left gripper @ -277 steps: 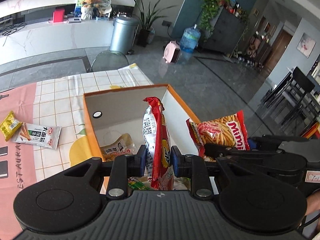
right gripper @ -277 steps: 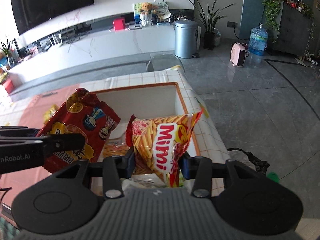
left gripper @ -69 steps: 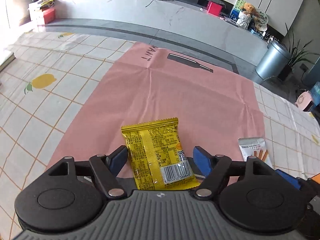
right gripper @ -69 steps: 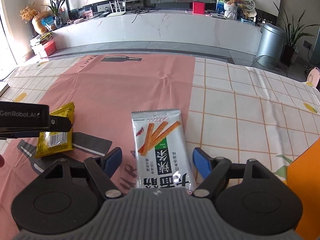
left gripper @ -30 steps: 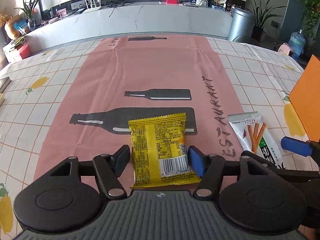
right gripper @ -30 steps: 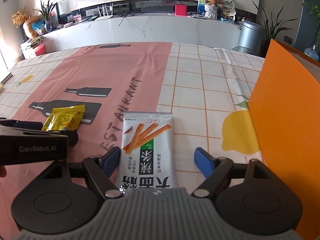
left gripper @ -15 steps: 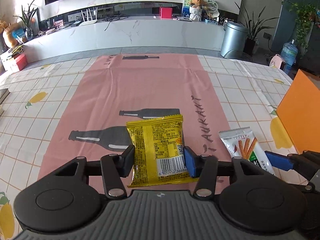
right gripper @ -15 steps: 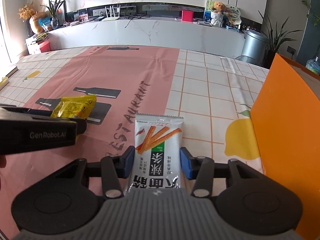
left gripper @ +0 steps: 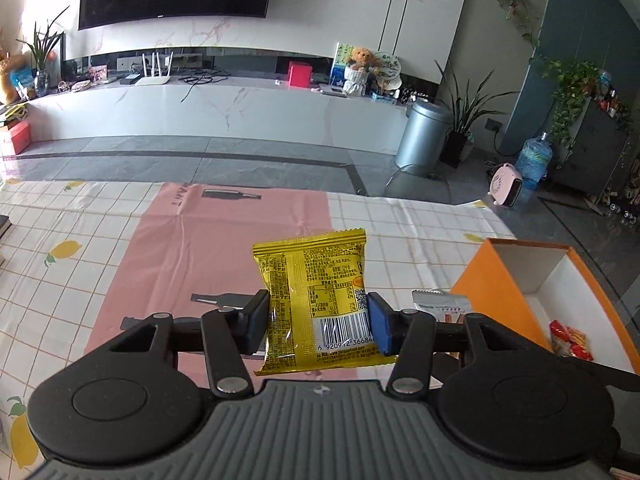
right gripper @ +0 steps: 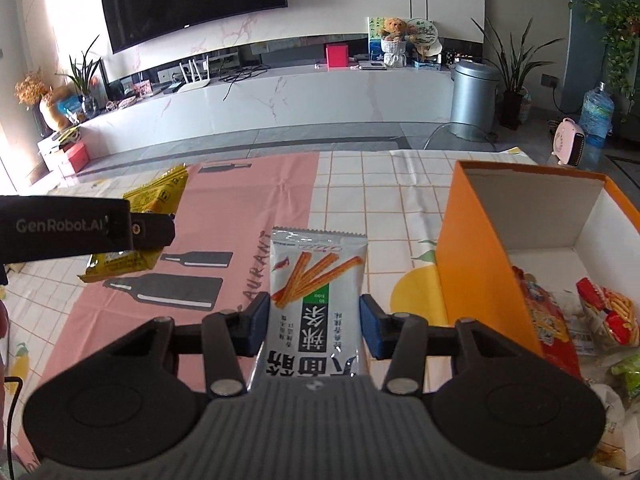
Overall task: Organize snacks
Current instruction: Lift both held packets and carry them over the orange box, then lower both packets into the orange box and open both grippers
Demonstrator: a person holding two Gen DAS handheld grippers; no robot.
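Note:
My left gripper (left gripper: 318, 322) is shut on a yellow snack packet (left gripper: 316, 284) and holds it above the table. The packet also shows in the right wrist view (right gripper: 156, 196), behind the left gripper's arm (right gripper: 72, 232). My right gripper (right gripper: 314, 326) is shut on a white snack packet with orange sticks printed on it (right gripper: 316, 292), also lifted off the table. An edge of it shows in the left wrist view (left gripper: 440, 306). The orange box (right gripper: 472, 264) stands to the right, open, with several snack bags (right gripper: 600, 316) inside.
The table carries a checked lemon cloth (right gripper: 384, 208) with a pink bottle-print mat (right gripper: 240, 208) over its middle. Past the far table edge are the grey floor, a white marble counter (left gripper: 224, 108) and a silver bin (left gripper: 424, 132).
Both grippers have lifted their packets off the table and tilted up. The orange box's open inside has come into view on the right.

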